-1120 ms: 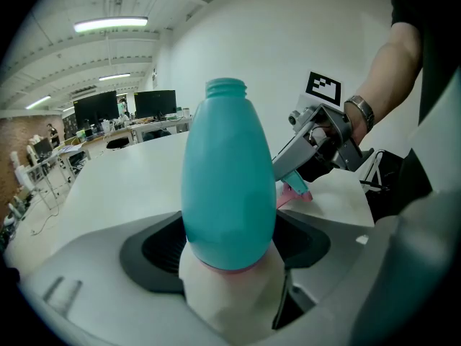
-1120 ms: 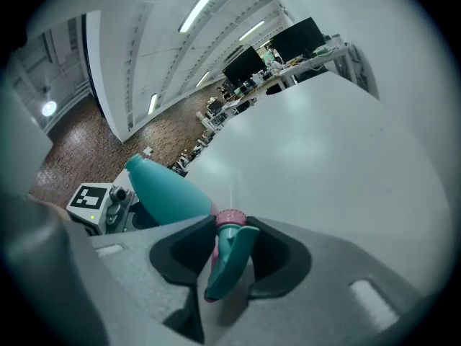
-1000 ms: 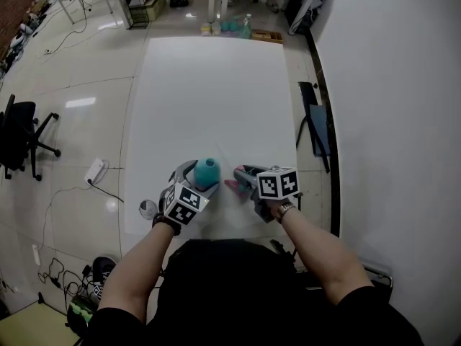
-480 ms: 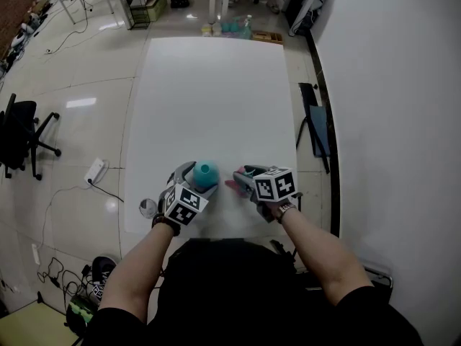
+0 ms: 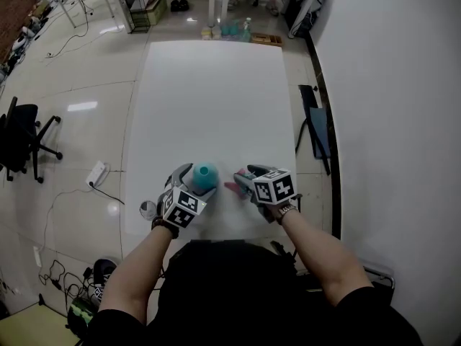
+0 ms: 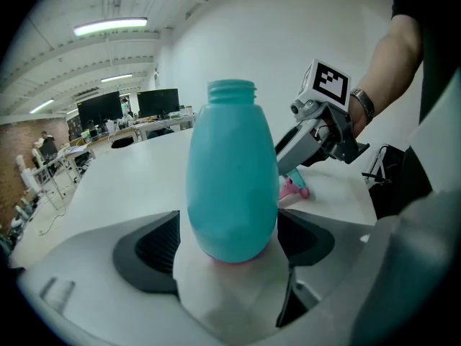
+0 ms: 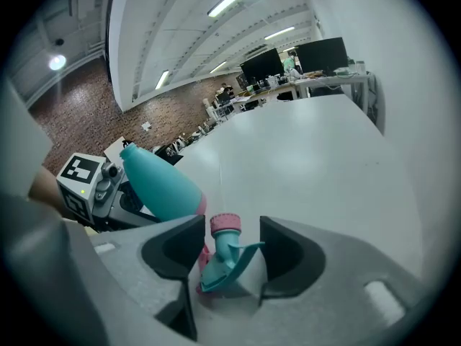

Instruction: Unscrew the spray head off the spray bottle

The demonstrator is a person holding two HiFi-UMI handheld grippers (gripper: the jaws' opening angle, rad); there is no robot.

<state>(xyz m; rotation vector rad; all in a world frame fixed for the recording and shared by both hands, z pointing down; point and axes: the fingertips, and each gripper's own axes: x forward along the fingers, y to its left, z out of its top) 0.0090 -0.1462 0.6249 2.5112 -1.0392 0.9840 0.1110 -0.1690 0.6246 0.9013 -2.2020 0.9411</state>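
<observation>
A teal spray bottle stands upright on the white table, its threaded neck bare. My left gripper straddles its lower body. Its jaws have just been opening and the pads stand slightly off the bottle. The spray head, with a pink collar and teal trigger, lies on the table between the jaws of my right gripper. Those jaws have also just been opening, with gaps on both sides of the head. The two grippers sit close together near the table's front edge.
The table stretches far ahead of the grippers. Left of it on the floor are an office chair and a power strip. A dark chair stands at the right edge by the wall. Small items sit beyond the far end.
Both grippers' jaws stand wider than before, no longer pressing the bottle or the spray head. The right gripper has rolled slightly. Neither hand has shifted place.
</observation>
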